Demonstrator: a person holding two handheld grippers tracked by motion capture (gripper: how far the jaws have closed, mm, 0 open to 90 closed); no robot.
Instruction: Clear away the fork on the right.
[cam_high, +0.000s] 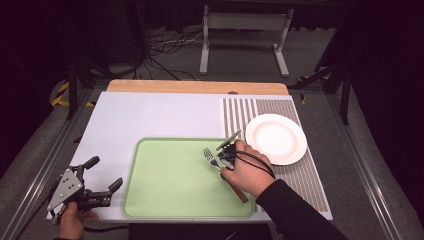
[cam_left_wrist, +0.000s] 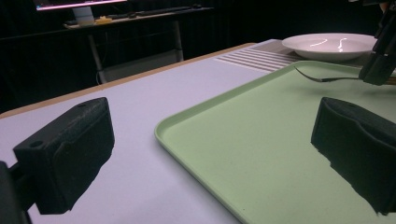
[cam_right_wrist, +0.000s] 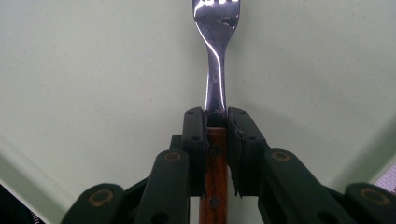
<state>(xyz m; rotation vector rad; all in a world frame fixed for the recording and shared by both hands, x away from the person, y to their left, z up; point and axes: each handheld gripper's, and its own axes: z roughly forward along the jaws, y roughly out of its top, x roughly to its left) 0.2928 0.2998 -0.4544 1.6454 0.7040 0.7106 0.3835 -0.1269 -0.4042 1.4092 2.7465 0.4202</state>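
From above, my right gripper (cam_high: 226, 156) sits over the right part of the green tray (cam_high: 165, 200), clamped on a fork (cam_high: 210, 156) whose tines stick out ahead of my jaws toward the tray's middle and whose wooden handle runs back under my hand. The white plate (cam_high: 276, 138) lies off to the side of the jaws, on the striped mat (cam_high: 240, 111) and apart from the tray. My left gripper (cam_high: 95, 192) rests beyond the tray's left edge, jaws spread, nothing in them.

Along my left jaws, the two black pads (cam_left_wrist: 70, 154) stand well apart with the tray rim (cam_left_wrist: 187, 154) running between them. Far ahead the fork (cam_left_wrist: 322, 78) hangs just clear of the tray, level, with the plate (cam_left_wrist: 329, 45) behind it.

Along my right jaws, both pads press the fork (cam_right_wrist: 217, 60) right where steel neck meets wooden handle; the tines (cam_right_wrist: 215, 9) point straight ahead over bare tray (cam_right_wrist: 93, 93).

My worry: the grip is narrow and sits far forward on the handle (most of the wood trails behind), so the fork could pivot between the pads if the tines catch the tray. Letting go from a height would likely let it bounce or skid toward the rim.
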